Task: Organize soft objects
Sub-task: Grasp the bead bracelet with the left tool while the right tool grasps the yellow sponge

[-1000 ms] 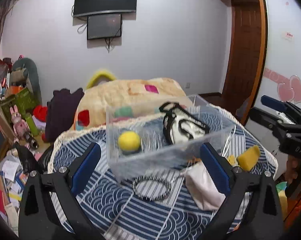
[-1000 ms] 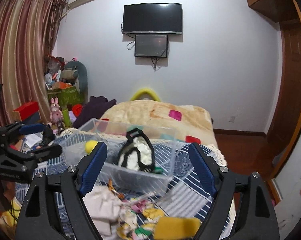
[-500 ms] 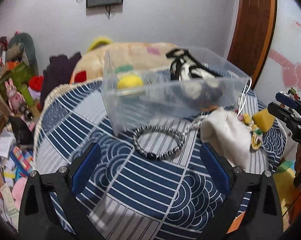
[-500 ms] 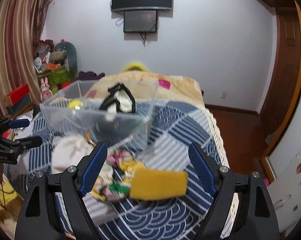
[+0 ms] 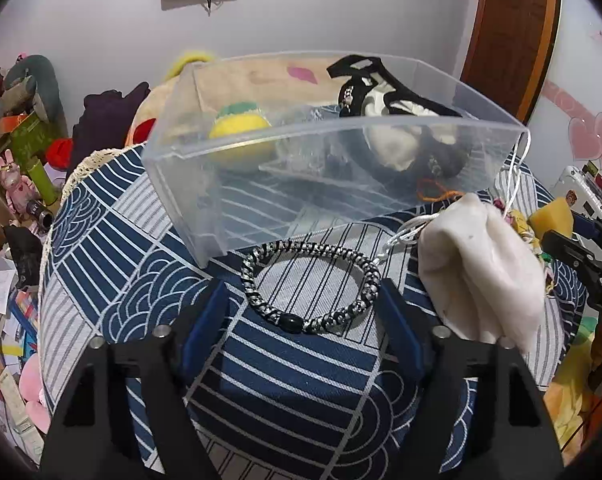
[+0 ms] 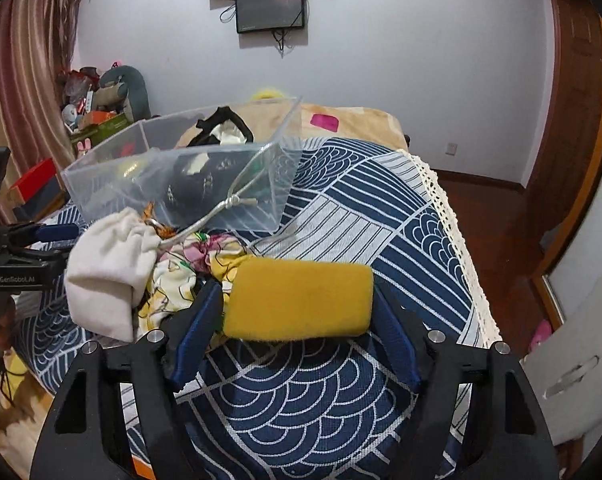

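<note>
A braided black-and-white bracelet (image 5: 309,286) lies on the blue patterned cloth (image 5: 285,384) between the open fingers of my left gripper (image 5: 305,320). Behind it stands a clear plastic bin (image 5: 341,200) holding a yellow ball (image 5: 241,128) and a black-and-white pouch (image 5: 397,136). A white drawstring bag (image 5: 485,272) lies to the right. In the right wrist view a yellow sponge (image 6: 299,300) sits between the open fingers of my right gripper (image 6: 297,320), touching or nearly touching both pads. A floral cloth (image 6: 189,272) and the white bag (image 6: 109,264) lie left of it.
The cloth covers a round table with a lace edge (image 6: 453,232). Toys and boxes (image 5: 17,152) clutter the floor to the left. A bed with a beige blanket (image 6: 349,120) stands behind the table. A wooden door (image 5: 509,32) is at the right.
Both grippers have moved down and forward to the table. The left now straddles the bracelet and the right straddles the yellow sponge, with the jaws narrower than before.
</note>
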Demonstrator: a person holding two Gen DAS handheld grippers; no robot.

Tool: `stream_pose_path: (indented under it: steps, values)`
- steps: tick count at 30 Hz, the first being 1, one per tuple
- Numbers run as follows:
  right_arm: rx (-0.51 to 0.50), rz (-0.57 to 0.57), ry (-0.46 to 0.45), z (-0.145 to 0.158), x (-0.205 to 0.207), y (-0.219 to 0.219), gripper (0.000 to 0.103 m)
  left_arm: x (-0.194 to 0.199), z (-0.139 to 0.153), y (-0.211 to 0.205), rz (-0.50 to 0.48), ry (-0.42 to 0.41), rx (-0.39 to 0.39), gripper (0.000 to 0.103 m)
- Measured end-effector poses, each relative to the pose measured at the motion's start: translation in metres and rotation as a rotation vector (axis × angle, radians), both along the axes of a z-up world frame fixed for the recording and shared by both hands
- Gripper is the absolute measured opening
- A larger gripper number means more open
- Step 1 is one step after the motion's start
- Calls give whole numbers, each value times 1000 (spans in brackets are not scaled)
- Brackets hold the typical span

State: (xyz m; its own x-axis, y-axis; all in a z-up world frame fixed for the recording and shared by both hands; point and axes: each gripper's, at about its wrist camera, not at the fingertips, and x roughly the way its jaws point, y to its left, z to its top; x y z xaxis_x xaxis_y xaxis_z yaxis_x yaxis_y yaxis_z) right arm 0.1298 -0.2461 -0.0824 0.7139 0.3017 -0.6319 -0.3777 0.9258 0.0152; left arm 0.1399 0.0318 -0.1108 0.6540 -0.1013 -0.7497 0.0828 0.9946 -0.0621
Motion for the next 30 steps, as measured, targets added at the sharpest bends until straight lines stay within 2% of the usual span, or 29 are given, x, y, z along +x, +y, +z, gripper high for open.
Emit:
stream_pose_path:
  steps: [1, 5, 10, 14, 15, 22, 30]
  values:
    - [-8, -1, 0, -1, 0, 0, 65, 0, -1, -1, -3, 0, 2, 66]
    - [9, -7, 4, -2, 1, -5, 63, -2, -1, -1, -5, -19, 5, 57]
    - [22, -18, -22, 6, -2, -9, 61, -11, 2, -4, -16, -35, 28, 29]
    - [21, -18, -44, 11, -4, -9, 60, -23, 8, -9, -22, -61, 49, 16]
    - [22, -18, -49, 12, -5, -9, 60, -25, 9, -9, -25, -66, 52, 6]
    - [21, -7, -86, 24, -8, -3, 60, -43, 27, -12, -23, -132, 71, 6]
    - [21, 29, -147, 44, -9, 14, 60, -50, 56, -2, -22, -199, 26, 6]
